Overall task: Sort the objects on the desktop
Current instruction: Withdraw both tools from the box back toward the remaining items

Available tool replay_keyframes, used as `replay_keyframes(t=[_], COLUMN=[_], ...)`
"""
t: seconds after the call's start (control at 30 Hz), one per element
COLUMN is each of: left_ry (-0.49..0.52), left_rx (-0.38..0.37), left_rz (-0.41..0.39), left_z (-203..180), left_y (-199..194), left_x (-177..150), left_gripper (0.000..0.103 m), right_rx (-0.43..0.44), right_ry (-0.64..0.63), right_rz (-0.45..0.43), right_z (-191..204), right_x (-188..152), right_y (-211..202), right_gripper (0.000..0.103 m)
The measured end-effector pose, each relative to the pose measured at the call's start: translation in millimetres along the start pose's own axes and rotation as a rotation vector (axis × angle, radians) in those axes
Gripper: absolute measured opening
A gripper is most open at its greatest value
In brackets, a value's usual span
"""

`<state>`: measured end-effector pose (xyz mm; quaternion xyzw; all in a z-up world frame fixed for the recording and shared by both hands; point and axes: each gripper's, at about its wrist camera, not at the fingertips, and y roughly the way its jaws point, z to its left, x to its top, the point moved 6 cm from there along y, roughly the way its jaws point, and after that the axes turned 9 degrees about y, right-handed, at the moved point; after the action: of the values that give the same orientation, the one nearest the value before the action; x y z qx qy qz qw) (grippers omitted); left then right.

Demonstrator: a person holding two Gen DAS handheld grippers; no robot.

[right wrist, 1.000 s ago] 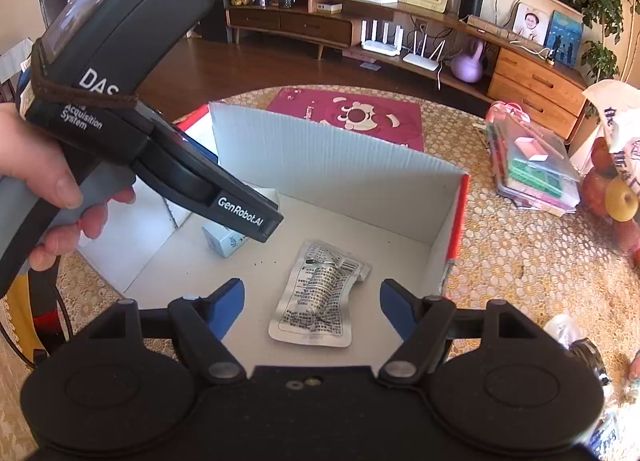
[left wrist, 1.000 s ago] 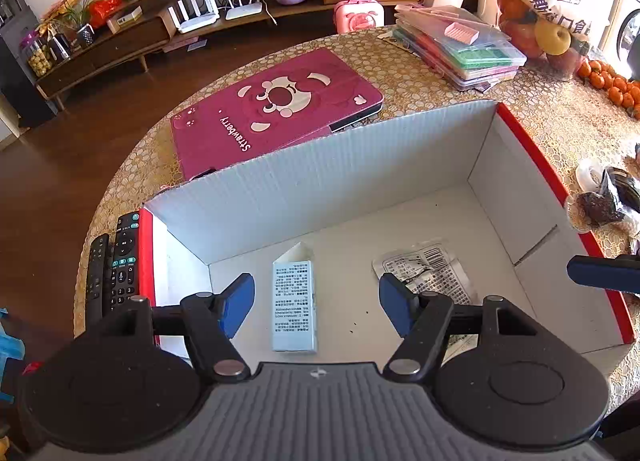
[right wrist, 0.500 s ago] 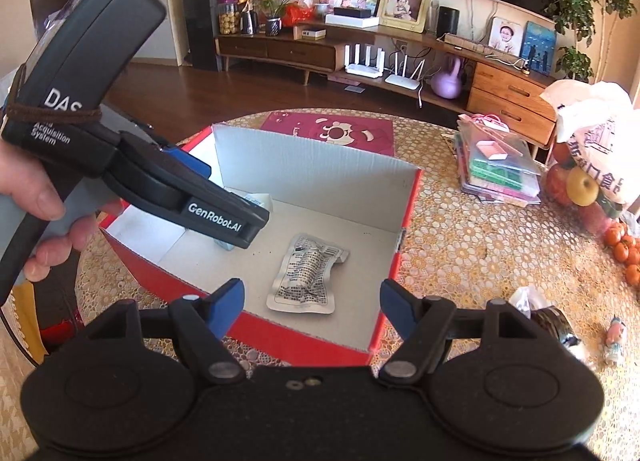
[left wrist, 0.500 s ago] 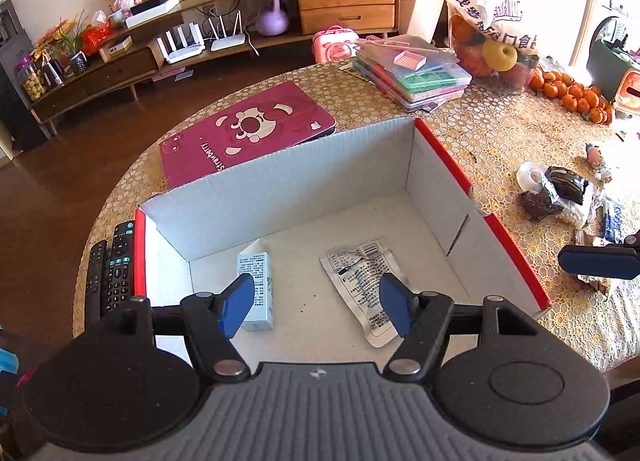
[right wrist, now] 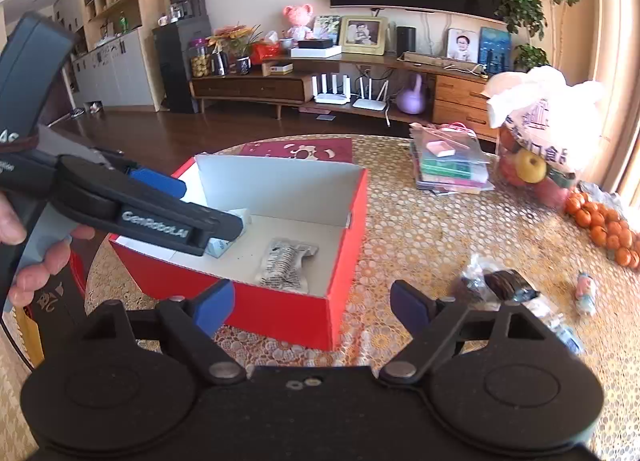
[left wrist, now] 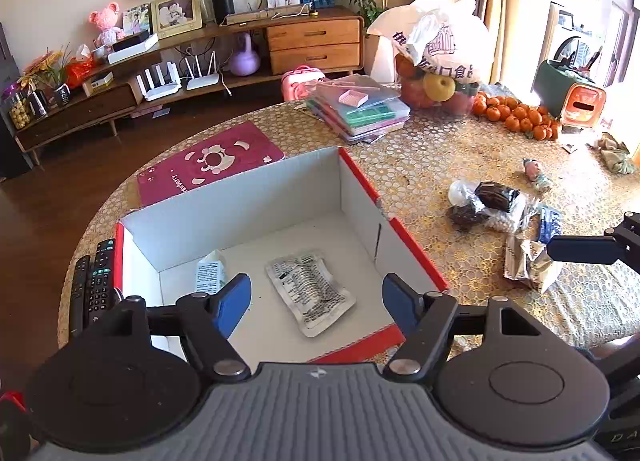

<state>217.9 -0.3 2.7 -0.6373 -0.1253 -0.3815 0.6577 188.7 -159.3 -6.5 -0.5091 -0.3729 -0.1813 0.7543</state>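
Both claws, left claw (left wrist: 316, 297) and right claw (right wrist: 312, 303), gape wide and empty above the red box (left wrist: 416, 257), which already holds a foil sachet (left wrist: 310, 291) and small carton (left wrist: 208, 271); loose wrappers (left wrist: 496, 207) right of it likely come next.

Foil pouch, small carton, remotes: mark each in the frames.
foil pouch (left wrist: 310, 290), left wrist view, middle of its printed face
small carton (left wrist: 209, 273), left wrist view, its printed side
remotes (left wrist: 93, 286), left wrist view, button pad
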Motion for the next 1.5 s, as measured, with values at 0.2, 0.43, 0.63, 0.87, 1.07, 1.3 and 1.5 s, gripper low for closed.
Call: replay_keyframes(t=[0.2, 0.43, 0.63, 0.87, 1.07, 1.3, 1.5], left_ry=[0.021, 0.066, 0.080, 0.095, 0.121, 0.162, 0.197], left_rx=[-0.066, -0.126, -0.181, -0.204, -0.232, -0.265, -0.281], left_rz=[-0.046, -0.103, -0.129, -0.144, -0.166, -0.192, -0.188], left_z=[-30.8, -73.1, -104.3, -134.0, -160.1, -190.1, -207.4], left_y=[-14.8, -31.6, -35.4, -34.4, -29.6, -17.4, -0.2], left_x=[-2.5, -5.8, -10.0, -16.0, -17.9, -15.1, -12.5], left_gripper=[0.079, 0.082, 0.085, 0.085, 0.103, 0.103, 0.103], right_rx=[-0.025, -0.087, -0.143, -0.205, -0.248, -0.288, -0.304], right_ry=[0.037, 0.069, 0.151, 0.180, 0.212, 0.244, 0.258], right_rz=[-0.060, -0.104, -0.125, -0.143, -0.140, -0.117, -0.103], right_z=[-25.1, -58.6, -93.9, -117.6, -139.9, -164.7, -177.5], right_x=[-9.3, -27.2, -40.9, -53.5, -61.3, -69.3, -75.5], right_y=[-29.3, -61.7, -79.0, -92.7, -97.9, -92.3, -85.5], right_gripper=[0.100, 0.103, 0.103, 0.103, 0.103, 0.103, 0.103])
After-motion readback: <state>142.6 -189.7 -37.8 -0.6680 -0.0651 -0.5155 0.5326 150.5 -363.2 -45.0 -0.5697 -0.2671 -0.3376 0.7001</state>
